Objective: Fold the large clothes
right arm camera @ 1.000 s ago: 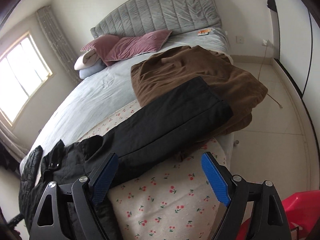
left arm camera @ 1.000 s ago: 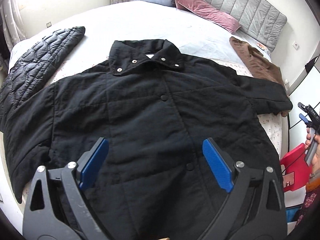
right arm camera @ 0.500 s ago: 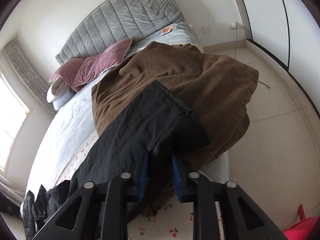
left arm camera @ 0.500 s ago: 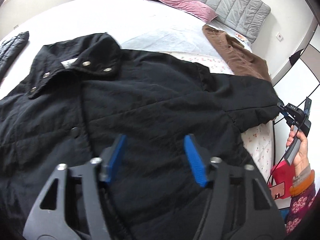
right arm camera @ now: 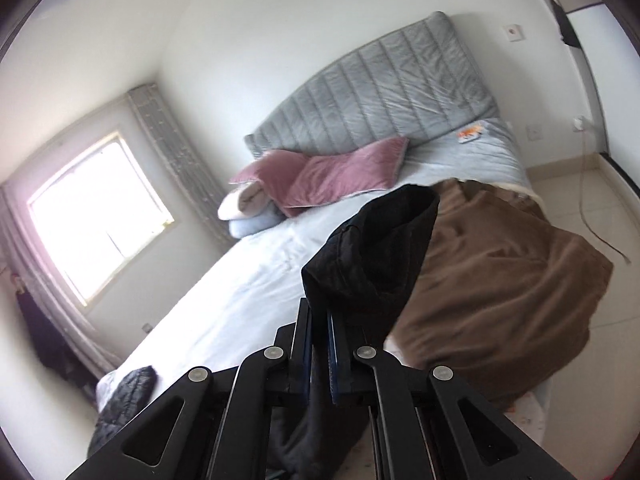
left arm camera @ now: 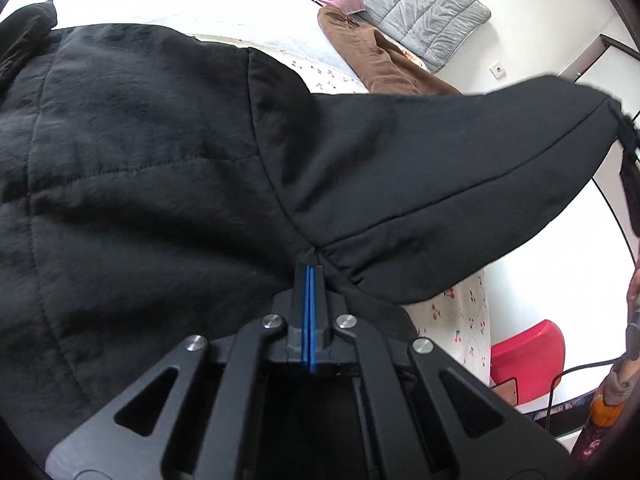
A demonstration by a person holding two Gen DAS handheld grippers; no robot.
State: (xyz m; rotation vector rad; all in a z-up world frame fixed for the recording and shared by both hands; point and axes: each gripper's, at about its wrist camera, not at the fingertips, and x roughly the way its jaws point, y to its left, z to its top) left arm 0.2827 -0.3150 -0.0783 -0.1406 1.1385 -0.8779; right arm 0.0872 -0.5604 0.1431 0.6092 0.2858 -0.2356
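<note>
A large black quilted jacket lies front up on the bed. My left gripper is shut on the jacket's fabric at the armpit, where the right sleeve joins the body. That sleeve is stretched out and lifted off the bed toward the right. My right gripper is shut on the sleeve's cuff and holds it up above the bed's edge.
A brown garment lies on the bed's right side, also in the left wrist view. Pink pillows and a grey headboard are behind. Another black quilted garment lies at the bed's left. A red object stands on the floor.
Both grippers closed from wide open. The left moved right and down onto the jacket's armpit. The right took the sleeve cuff and lifted it off the brown garment.
</note>
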